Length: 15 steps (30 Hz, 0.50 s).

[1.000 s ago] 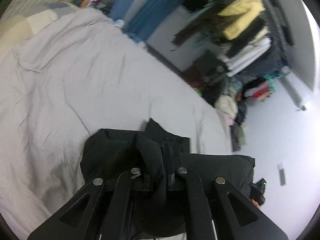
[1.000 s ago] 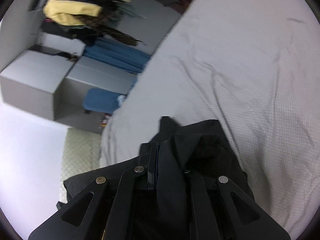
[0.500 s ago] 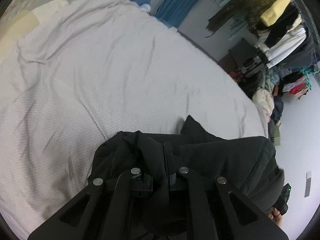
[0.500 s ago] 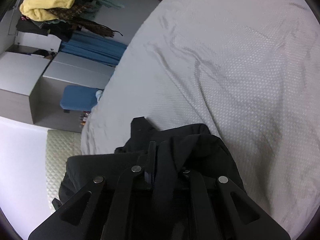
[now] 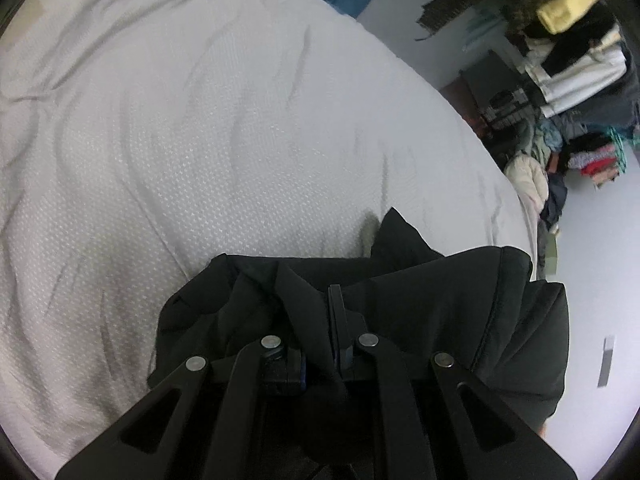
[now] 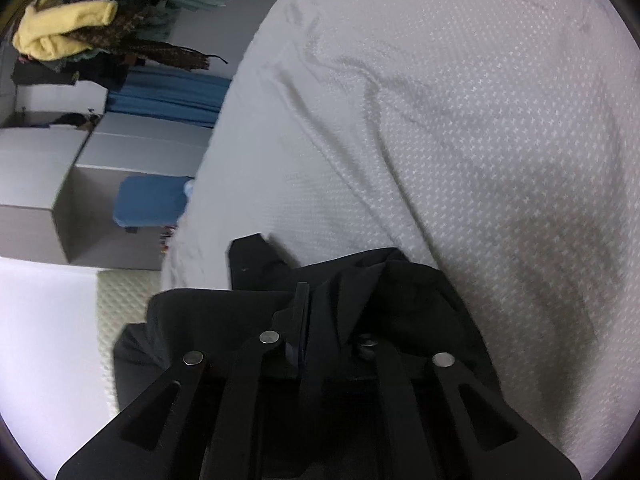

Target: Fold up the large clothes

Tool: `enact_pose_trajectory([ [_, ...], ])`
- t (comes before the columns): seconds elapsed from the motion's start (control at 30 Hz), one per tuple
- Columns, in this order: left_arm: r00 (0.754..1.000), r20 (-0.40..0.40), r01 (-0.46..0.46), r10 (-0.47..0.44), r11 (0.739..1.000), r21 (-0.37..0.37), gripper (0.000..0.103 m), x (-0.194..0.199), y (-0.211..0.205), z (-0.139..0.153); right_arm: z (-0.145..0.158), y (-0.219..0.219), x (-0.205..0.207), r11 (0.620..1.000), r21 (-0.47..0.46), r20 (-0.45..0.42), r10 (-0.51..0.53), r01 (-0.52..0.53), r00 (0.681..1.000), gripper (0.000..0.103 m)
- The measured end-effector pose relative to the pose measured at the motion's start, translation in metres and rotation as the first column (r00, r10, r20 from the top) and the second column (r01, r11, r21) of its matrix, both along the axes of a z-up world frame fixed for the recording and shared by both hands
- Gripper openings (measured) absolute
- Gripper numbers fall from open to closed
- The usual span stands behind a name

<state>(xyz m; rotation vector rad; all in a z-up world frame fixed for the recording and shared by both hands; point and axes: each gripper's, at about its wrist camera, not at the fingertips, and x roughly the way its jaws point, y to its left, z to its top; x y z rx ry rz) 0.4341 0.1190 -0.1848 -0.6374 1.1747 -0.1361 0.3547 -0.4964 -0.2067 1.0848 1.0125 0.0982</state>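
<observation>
A large black garment [image 5: 460, 312] hangs bunched between my two grippers above a grey-white bed cover [image 5: 200, 140]. My left gripper [image 5: 326, 300] is shut on a fold of the black garment, with cloth draped over its fingers. In the right wrist view the same black garment [image 6: 420, 300] covers the fingers. My right gripper [image 6: 316, 300] is shut on its cloth. The garment's lower part is hidden under the grippers. A pointed corner of it sticks up in both views.
The bed cover [image 6: 460, 120] fills most of both views. Beyond the bed's edge is a rack of hanging clothes [image 5: 568, 60] with a yellow garment [image 6: 64, 28], blue fabric [image 6: 168, 96], grey boxes [image 6: 80, 184] and a clothes pile on the floor [image 5: 536, 184].
Both grippers have moved forward over the bed with the black garment still held. The bed cover now fills more of each view and the closet side has slid toward the edges.
</observation>
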Motion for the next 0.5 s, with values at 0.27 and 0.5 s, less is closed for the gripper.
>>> enact_pose_trajectory([
  [0.27,0.992,0.094,0.078,-0.086,0.993,0.089,0.012,-0.036,0.010,0.057,0.052,-0.004,-0.026,0.997,-0.067,0.053,0.046,-0.042,0.998,0.044],
  [0.5,0.955,0.280,0.034,-0.095,0.977,0.212,0.097,-0.082,0.013,0.124,0.127,0.009,-0.054,0.933,-0.357,0.130,0.095,-0.043,0.987,0.067],
])
